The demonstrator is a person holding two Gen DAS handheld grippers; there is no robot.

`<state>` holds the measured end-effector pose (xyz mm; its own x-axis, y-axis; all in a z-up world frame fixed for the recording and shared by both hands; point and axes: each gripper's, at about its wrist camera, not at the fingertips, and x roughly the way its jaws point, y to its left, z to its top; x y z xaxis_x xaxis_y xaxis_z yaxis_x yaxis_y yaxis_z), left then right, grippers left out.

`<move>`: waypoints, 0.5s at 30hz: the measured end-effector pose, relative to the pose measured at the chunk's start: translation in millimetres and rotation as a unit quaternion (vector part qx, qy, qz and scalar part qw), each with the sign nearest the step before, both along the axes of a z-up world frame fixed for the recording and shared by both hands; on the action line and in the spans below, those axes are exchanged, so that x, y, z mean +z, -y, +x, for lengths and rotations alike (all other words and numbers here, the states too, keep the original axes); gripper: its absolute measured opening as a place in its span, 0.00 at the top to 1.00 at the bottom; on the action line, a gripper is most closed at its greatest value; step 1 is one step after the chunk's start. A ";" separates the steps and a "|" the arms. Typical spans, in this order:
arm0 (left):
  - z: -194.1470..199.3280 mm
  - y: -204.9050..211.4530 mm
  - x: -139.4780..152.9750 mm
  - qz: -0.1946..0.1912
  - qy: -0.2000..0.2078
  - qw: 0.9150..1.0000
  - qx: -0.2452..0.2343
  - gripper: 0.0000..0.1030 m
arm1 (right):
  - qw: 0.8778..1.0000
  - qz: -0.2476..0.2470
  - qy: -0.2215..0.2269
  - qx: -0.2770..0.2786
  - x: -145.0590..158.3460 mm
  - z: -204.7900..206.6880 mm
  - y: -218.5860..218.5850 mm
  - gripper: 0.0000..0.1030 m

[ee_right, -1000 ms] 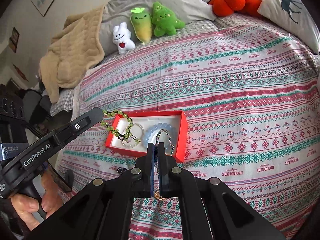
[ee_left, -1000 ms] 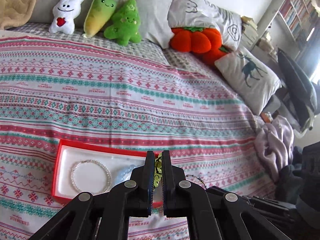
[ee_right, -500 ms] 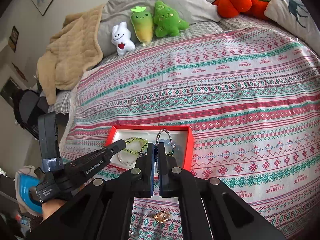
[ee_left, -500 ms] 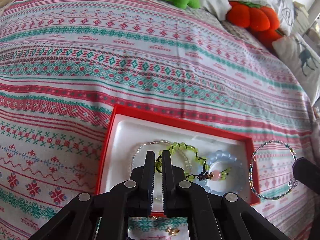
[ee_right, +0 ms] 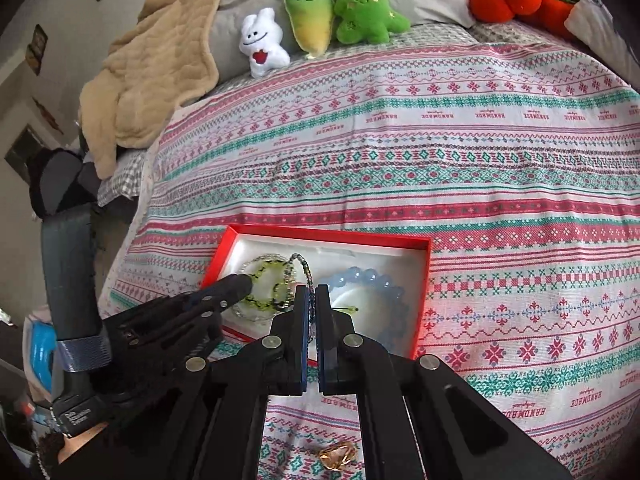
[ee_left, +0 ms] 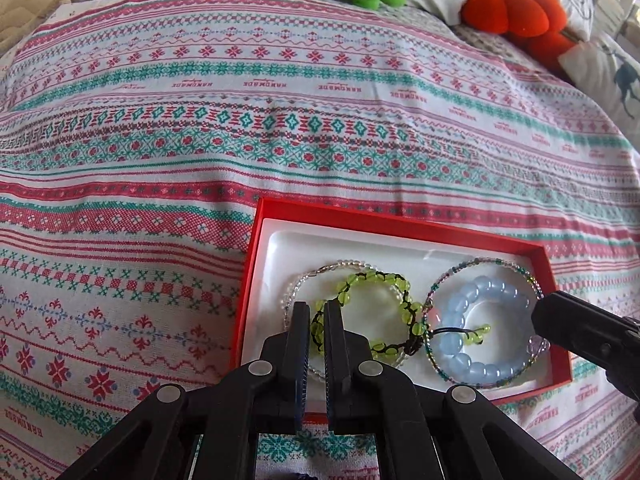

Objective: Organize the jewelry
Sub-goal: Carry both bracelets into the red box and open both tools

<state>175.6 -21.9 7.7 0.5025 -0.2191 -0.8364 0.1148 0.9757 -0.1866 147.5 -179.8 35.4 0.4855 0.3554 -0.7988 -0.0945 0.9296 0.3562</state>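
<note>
A red jewelry box (ee_left: 394, 229) (ee_right: 332, 236) with a white lining lies on the patterned bedspread. Inside lie a clear bead bracelet (ee_left: 320, 270), a green bead bracelet (ee_left: 372, 280) (ee_right: 266, 270) and a pale blue bead bracelet (ee_left: 486, 320) (ee_right: 366, 276). My left gripper (ee_left: 316, 312) is shut on the green bracelet, low over the box. My right gripper (ee_right: 311, 294) is shut on a thin multicolour bead bracelet (ee_left: 460, 268) (ee_right: 302, 266), which rests around the blue one. The right gripper's tip shows in the left wrist view (ee_left: 560, 316).
A gold ring-like piece (ee_right: 338, 454) lies on the bedspread in front of the box. Plush toys (ee_right: 312, 16), an orange pumpkin cushion (ee_left: 516, 8), pillows and a beige blanket (ee_right: 152, 68) line the head of the bed. The bed's left edge drops off beside the box.
Both grippers have come down over the box. The green bracelet now lies in the box on the clear one, and the thin multicolour bracelet has moved from beside the box onto the blue one.
</note>
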 end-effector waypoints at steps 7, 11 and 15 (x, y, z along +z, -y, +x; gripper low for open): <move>-3.6 1.2 2.6 0.007 0.006 1.000 -0.006 0.98 | 0.999 -0.036 -0.010 -0.027 -10.7 2.4 17.9 0.98; -8.3 5.2 7.2 0.013 0.012 1.000 -0.012 0.76 | 0.999 -0.024 -0.011 -0.040 -7.9 0.4 25.9 0.93; -17.2 8.2 15.7 0.020 0.024 0.999 -0.022 0.66 | 0.999 -0.012 -0.007 -0.040 0.3 -6.0 30.9 0.72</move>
